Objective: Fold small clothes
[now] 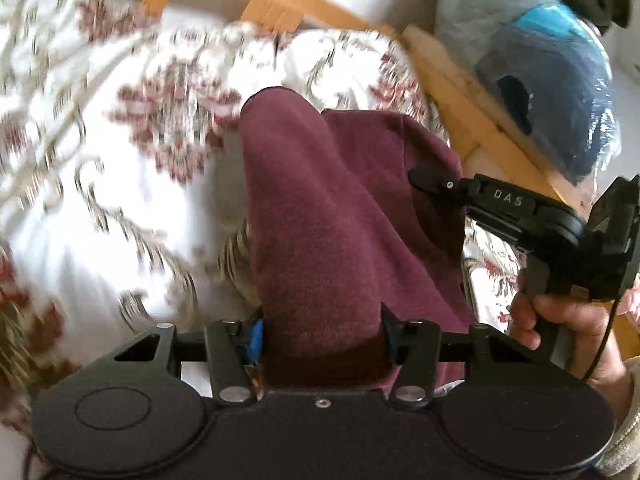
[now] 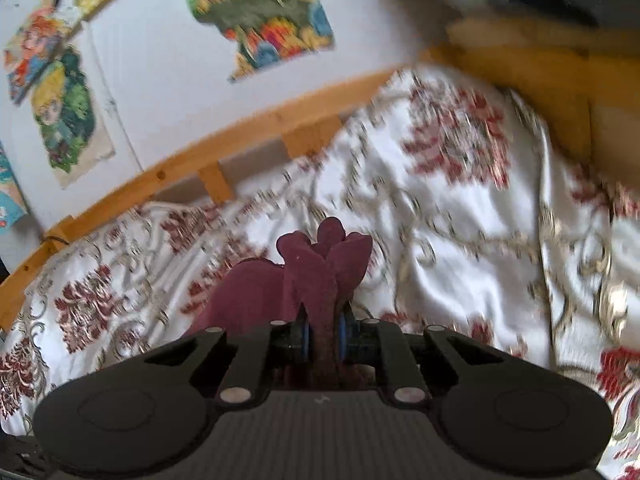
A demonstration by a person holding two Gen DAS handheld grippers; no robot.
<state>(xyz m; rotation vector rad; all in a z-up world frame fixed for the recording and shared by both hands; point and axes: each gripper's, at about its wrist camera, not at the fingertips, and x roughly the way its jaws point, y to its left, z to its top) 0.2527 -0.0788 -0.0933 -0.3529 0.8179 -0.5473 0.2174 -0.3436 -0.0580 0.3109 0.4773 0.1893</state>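
Observation:
A maroon garment [image 1: 320, 200] lies on the floral bedspread and rises as a thick fold toward the left wrist camera. My left gripper [image 1: 322, 320] has that fold filling the gap between its pads, which press on it from both sides. My right gripper [image 1: 424, 176] reaches in from the right in a person's hand [image 1: 560, 328], its tip at the garment's right edge. In the right wrist view, the right gripper [image 2: 322, 320] is shut on a bunched strip of the maroon garment [image 2: 316, 268], which sticks up past the blue pads. More of the cloth hangs below to the left.
The white bedspread [image 1: 100, 160] with red flowers covers the bed. A wooden bed frame [image 1: 460, 92] runs along the back and right. A clear plastic bag of blue clothes [image 1: 540, 80] sits beyond the frame. Colourful posters [image 2: 260, 12] hang on the white wall.

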